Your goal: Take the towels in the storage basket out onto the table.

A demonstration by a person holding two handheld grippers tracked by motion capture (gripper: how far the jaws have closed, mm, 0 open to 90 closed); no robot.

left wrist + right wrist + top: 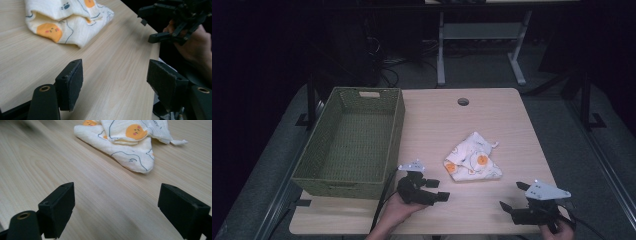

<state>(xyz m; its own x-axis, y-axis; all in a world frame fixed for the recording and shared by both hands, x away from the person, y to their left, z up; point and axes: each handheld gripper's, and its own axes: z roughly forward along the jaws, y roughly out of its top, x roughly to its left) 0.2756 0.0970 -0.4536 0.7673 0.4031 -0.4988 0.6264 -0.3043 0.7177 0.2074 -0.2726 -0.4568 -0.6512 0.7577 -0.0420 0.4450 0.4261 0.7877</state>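
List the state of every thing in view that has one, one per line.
Cloth: crumpled in a loose fold, lying on the table, untouched.
Basket: upright, empty, at the table's left side.
Left claw: open, holding nothing, near the table's front edge.
Right claw: open, holding nothing, at the front right corner.

A: From my feed, the cloth (pixel 472 161) is white with orange faces and thin dark line drawings, folded loosely into a rumpled wedge.

B: I have it lying flat on the counter (pixel 492 117), well apart from the green woven basket (pixel 349 142), which stands empty.
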